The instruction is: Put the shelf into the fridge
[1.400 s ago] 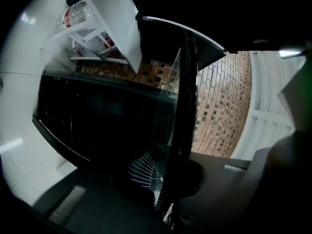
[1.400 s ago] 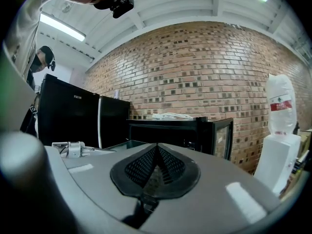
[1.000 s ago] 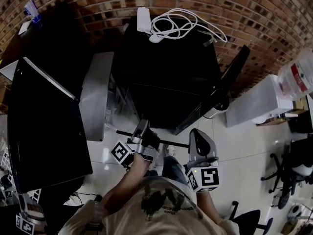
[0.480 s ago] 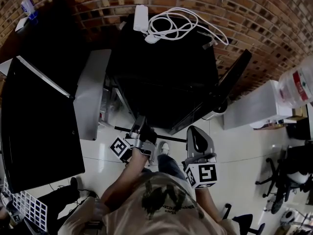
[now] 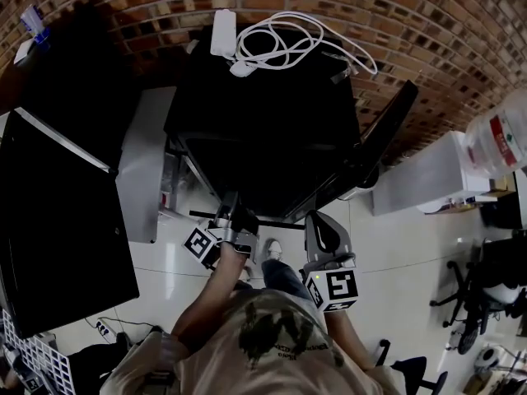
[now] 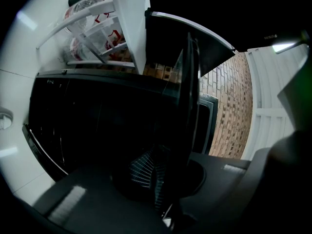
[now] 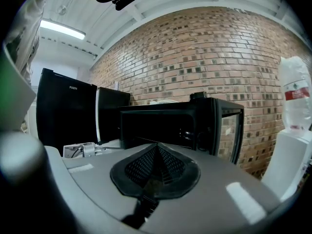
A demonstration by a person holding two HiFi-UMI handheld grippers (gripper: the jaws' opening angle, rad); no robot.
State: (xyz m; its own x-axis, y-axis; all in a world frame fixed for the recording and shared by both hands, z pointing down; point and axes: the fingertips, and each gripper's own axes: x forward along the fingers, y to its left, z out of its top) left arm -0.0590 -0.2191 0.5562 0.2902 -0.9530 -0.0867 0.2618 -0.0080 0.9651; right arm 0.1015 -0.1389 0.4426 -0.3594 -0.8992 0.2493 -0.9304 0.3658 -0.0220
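The shelf (image 5: 276, 221) is a thin dark plate, seen edge-on as a black bar just in front of the black fridge (image 5: 263, 122). In the left gripper view the shelf (image 6: 189, 96) stands upright between the jaws. My left gripper (image 5: 229, 212) (image 6: 163, 179) is shut on its left part. My right gripper (image 5: 317, 225) (image 7: 156, 167) hangs beside the bar's right end, pads together with nothing between them. The fridge's dark opening (image 7: 156, 123) faces me.
A dark door (image 5: 387, 134) stands swung open at the fridge's right. At its left, a grey door panel (image 5: 140, 163) carries racks with red-labelled bottles (image 6: 92, 30). A white cable and charger (image 5: 280, 39) lie on top. A big black cabinet (image 5: 58, 220) fills the left; a brick wall stands behind.
Both grippers and the shelf have drawn closer to the fridge's open front and sunk a little. The left grip on the shelf is unchanged.
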